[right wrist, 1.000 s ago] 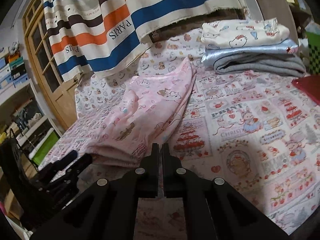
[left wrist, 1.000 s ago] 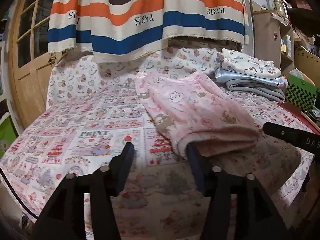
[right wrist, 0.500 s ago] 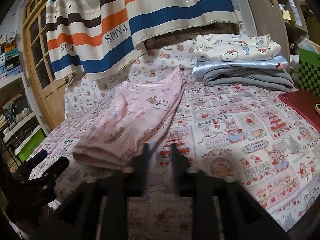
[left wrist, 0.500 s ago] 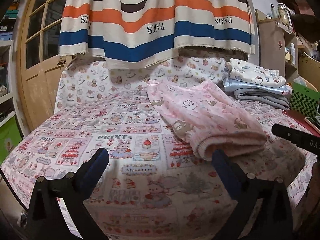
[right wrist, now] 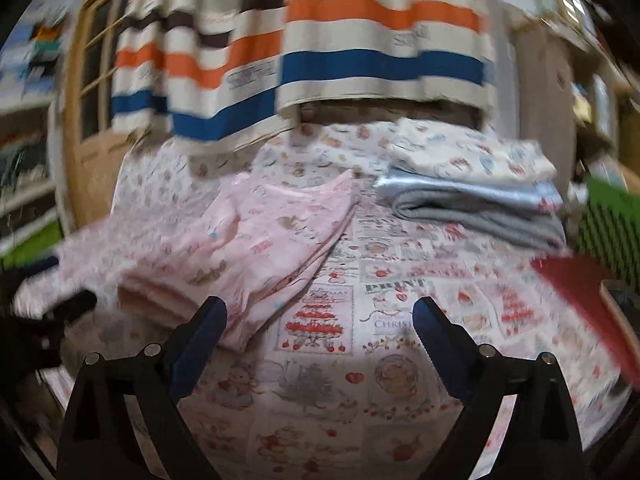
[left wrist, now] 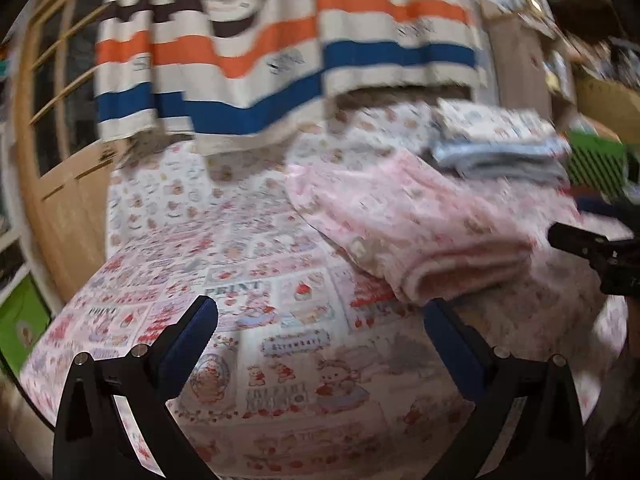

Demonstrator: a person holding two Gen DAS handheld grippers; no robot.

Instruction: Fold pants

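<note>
So both sets of jaws have just been opening and now stand wide apart with nothing between them: the left gripper and the right gripper each hover over the printed bedspread. The folded pink pants lie flat on it, at about 1 o'clock from the left gripper and 10 o'clock from the right, untouched by either. Past them, near 1 o'clock in the right wrist view, sits a stack of folded clothes under a striped hanging cloth.
</note>
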